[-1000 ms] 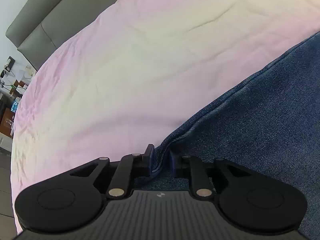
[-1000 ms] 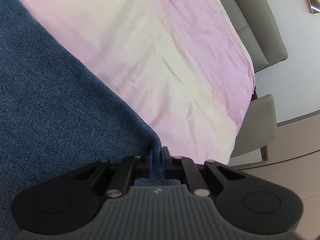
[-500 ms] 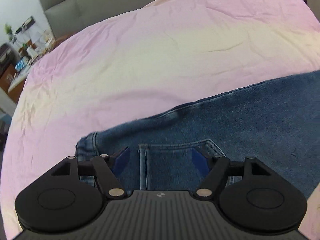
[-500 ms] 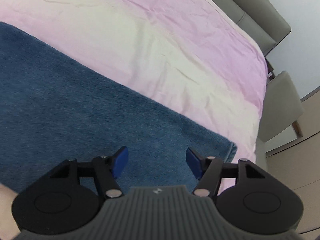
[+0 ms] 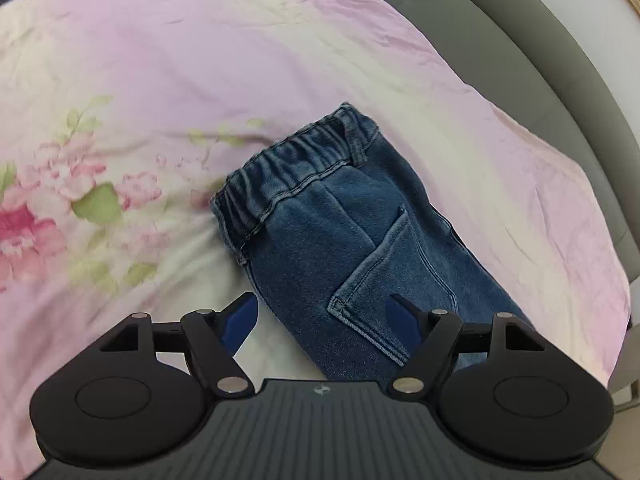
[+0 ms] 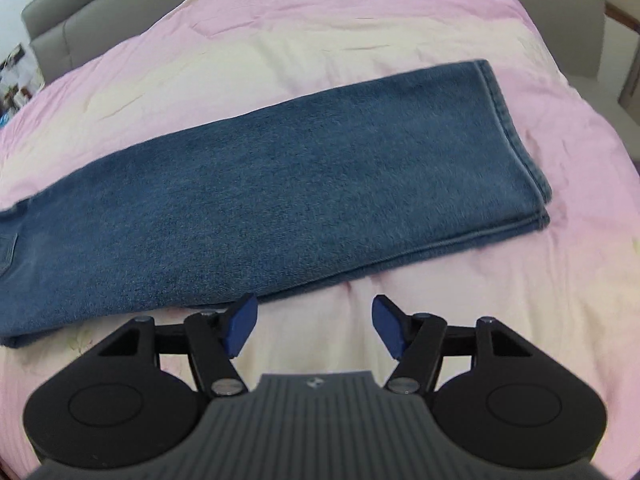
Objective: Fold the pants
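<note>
The pants (image 6: 280,184) are laid flat, folded lengthwise, on the pink bed (image 6: 440,28). The left gripper (image 5: 322,318) is opening above the waistband end, nothing clamped; the right gripper's (image 6: 314,326) fingers are held apart, empty

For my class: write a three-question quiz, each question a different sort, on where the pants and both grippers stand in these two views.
1. True or false: the left gripper grips the waistband.
2. The pants lie: A) spread flat, legs apart; B) folded lengthwise, legs stacked; C) bunched in a heap.
3. Fill in: the right gripper hovers over the pink ____, near the pants' long edge.

Key: 1 false, its fingers are open and empty; 2 B; 3 bedsheet.
</note>
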`<state>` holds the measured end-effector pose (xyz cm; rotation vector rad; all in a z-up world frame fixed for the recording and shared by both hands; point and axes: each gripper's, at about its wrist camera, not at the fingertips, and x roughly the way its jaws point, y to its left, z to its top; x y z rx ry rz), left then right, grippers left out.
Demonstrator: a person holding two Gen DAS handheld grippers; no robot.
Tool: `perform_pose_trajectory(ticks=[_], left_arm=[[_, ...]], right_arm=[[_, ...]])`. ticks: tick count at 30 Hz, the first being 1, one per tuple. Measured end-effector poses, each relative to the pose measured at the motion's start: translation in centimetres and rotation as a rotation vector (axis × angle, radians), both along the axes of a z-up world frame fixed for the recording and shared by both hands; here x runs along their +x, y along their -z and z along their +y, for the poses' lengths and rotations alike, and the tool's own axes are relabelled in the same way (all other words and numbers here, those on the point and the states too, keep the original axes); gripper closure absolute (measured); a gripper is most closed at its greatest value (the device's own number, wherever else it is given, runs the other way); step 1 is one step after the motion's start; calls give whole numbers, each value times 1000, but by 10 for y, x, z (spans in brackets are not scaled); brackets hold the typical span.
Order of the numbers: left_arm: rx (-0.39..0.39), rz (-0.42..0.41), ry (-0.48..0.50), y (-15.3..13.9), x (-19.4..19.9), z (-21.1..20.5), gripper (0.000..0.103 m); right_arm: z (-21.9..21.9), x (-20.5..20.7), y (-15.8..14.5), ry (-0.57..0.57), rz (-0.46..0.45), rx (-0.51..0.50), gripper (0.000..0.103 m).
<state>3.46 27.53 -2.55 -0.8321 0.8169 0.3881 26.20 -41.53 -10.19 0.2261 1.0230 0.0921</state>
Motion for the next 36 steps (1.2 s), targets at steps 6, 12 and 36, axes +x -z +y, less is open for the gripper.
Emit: perform_pose_trajectory(ticks=[6,12,36], left_arm=[[-152,-67,-158,44,3,9,22],[-130,-75,-196,65,13,13,37],[124,-87,-168,55,28,-5,62]], right_arm=[[-61,-8,5,272,-53,214,43],[-119,1,11,477,-117,263,56],[-155,60,34,552,-79,61,99]])
